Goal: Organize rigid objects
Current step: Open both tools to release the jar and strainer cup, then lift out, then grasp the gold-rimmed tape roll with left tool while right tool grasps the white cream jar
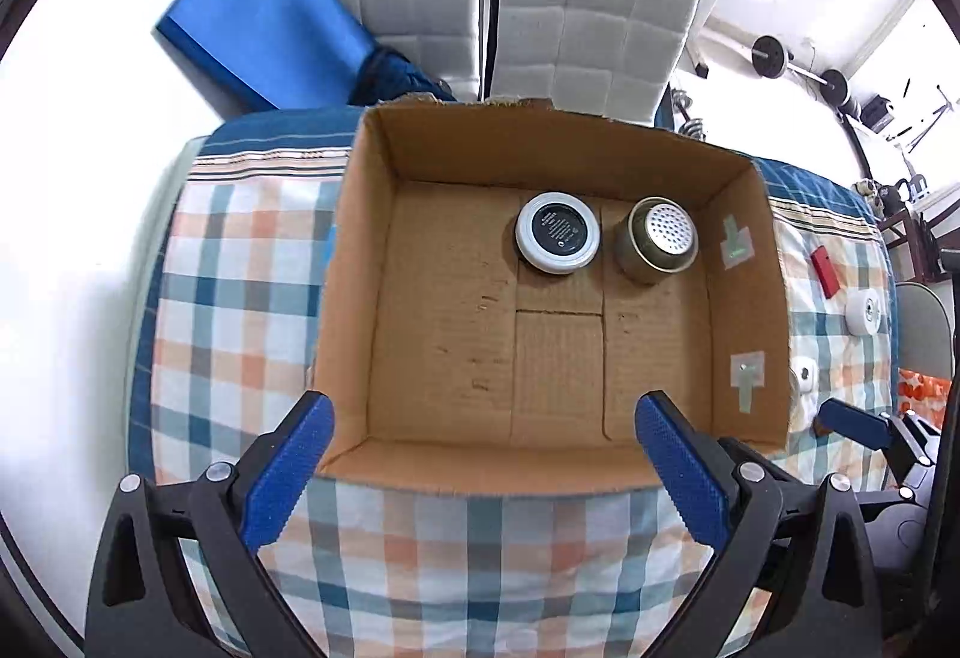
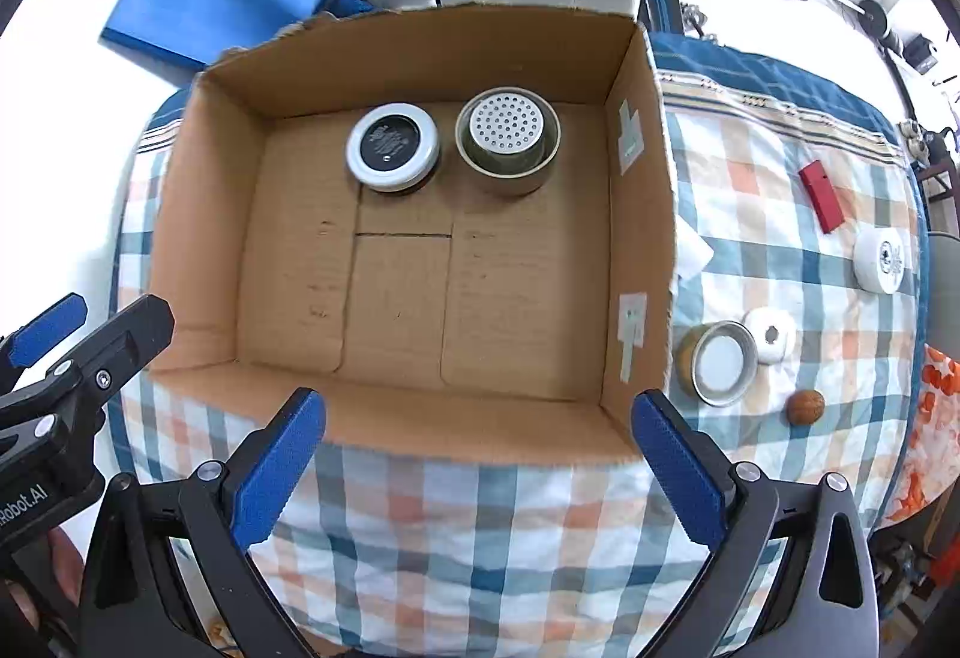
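An open cardboard box (image 1: 354, 310) (image 2: 198, 238) sits on a checked cloth. Inside at its far side stand a white-rimmed black jar (image 1: 558, 233) (image 2: 392, 146) and a metal tin with a perforated lid (image 1: 659, 238) (image 2: 509, 137). My left gripper (image 1: 483, 418) is open and empty, over the box's near edge. My right gripper (image 2: 477, 412) is open and empty at the box's near wall. To the right on the cloth lie a red block (image 2: 821, 197), a white round tin (image 2: 882, 262), a metal-lidded jar (image 2: 720, 362), a small white cap (image 2: 773, 334) and a brown nut (image 2: 805, 407).
The checked cloth (image 2: 480, 526) covers a bed. White padded cushions (image 1: 564, 27) and a blue mat (image 1: 264, 15) stand behind the box. Barbells (image 1: 798, 69) lie at the far right. The left gripper's body (image 2: 72, 358) shows at the left of the right wrist view.
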The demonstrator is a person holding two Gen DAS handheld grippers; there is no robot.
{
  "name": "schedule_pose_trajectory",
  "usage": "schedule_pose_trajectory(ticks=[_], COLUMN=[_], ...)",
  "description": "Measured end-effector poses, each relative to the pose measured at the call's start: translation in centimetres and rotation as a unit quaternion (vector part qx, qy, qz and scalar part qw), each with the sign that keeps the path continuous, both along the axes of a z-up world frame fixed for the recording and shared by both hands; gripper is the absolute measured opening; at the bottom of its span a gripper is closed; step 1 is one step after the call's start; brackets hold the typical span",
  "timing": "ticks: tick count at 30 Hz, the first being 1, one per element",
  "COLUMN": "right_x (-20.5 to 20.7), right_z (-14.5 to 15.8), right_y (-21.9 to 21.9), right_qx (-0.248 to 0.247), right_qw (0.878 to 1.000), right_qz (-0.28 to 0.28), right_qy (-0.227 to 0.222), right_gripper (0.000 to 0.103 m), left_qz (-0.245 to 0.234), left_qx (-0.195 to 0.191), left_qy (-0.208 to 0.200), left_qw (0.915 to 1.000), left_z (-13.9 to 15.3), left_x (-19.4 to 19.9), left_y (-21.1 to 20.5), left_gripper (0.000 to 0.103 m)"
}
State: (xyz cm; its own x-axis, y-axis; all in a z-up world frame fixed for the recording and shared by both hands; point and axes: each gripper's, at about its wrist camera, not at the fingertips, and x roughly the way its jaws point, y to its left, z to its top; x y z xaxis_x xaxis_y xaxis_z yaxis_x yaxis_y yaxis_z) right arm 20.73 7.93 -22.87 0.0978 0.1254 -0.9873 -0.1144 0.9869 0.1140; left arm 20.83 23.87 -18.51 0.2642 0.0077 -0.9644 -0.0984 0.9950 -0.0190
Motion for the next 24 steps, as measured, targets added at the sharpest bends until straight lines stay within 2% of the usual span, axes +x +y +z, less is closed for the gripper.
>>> schedule_pose_trajectory(ticks=[5,15,20,24], right_x=[-2.2,-4.1,-3.9,-3.7], right_z=[2.6,6.1,6.5,5.9], right_y=[-0.9,-4.1,-9.0,-15.3], right_qx=[0.011,0.04,0.05,0.029], right_qw=[1.0,0.998,0.997,0.995], right_qz=[-0.001,-0.015,-0.046,-0.09], right_qy=[-0.019,-0.039,-0.033,-0.026], right_gripper=[0.103,0.103,0.103,0.103], left_qz=[0.001,0.0,-0.028,-0.068], left_qx=[0.012,0.004,-0.008,-0.015], left_qy=[-0.021,-0.043,-0.049,-0.045], left_qw=[0.9997,0.9991,0.9984,0.9966], left_z=[2.5,6.0,6.9,6.3], left_x=[-1.9,-3.4,-2.6,-1.3], left_y=[-0.7,-3.2,-7.5,-13.0], left_gripper=[0.103,0.103,0.103,0.103])
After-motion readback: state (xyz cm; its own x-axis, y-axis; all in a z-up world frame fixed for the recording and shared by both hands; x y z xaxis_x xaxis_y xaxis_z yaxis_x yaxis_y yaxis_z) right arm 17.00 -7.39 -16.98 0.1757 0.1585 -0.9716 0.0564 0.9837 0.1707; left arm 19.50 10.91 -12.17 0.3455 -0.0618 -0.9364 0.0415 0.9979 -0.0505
